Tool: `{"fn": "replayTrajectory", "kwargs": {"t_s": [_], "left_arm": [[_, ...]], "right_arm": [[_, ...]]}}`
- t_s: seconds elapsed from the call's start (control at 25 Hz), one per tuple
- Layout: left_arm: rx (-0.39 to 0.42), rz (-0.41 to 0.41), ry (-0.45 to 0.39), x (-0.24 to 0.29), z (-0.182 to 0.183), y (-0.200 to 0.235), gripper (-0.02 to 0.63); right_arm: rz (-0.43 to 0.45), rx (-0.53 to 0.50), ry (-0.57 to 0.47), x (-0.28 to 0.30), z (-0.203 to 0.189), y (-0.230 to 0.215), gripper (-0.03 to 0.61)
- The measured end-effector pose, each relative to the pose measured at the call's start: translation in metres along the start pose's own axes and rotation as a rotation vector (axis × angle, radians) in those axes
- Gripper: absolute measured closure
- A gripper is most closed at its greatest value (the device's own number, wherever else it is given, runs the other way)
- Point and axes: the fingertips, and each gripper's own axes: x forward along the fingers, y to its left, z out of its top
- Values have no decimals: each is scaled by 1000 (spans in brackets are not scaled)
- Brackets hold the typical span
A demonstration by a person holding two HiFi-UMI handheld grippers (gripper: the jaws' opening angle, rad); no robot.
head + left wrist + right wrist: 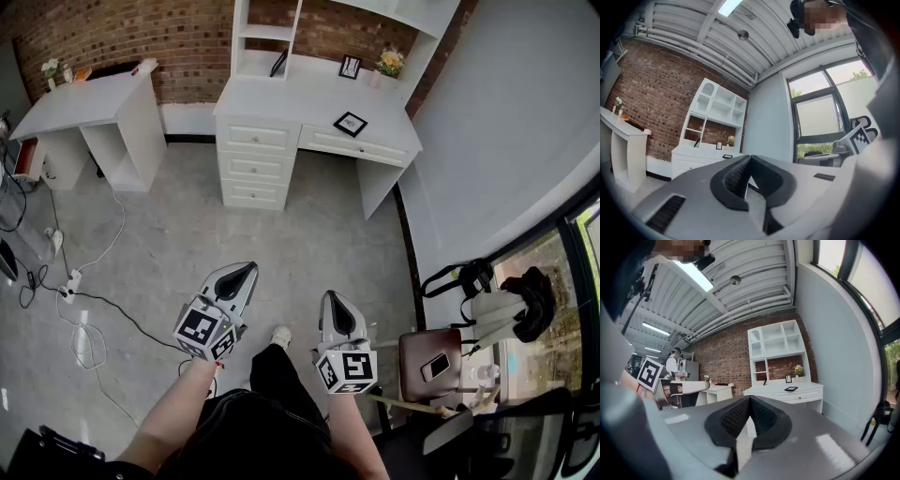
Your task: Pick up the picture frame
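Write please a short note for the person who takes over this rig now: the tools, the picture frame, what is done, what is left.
Left tool: shut, empty. Right tool: shut, empty. Both point level toward the white desk, across open floor.
A flat frame lies on the desk top near its front edge. An upright frame stands behind it, beside the flowers.
Done: nothing, no frame touched.
Left: walk to the desk, open a tool, pick up the frame.
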Motion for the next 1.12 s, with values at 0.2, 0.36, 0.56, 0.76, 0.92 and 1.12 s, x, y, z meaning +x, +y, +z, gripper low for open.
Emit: {"fn": "replayTrajectory", "kwargs": {"t_s": [0.2,0.36,0.56,0.76,0.92,1.12], "left_arm": [[-15,-5,30,33,-8,16,609],[-17,-8,57,69,-13,32,609],[-17,-6,69,120,-11,54,609],[-18,-7,65,174,-6,62,609],[-32,-8,75,204,-10,68,609],[-49,10,69,226,-13,78,609]], "right_arm": [[-22,-5,-3,27,1,-29,577],[-44,22,9,57,-5,-63,577],[-59,33,12,97,-4,-103,577],[-45,30,13,134,4,-138,577],[-41,42,1,155,9,-160,577],[-14,72,-12,171,13,-177,575]]}}
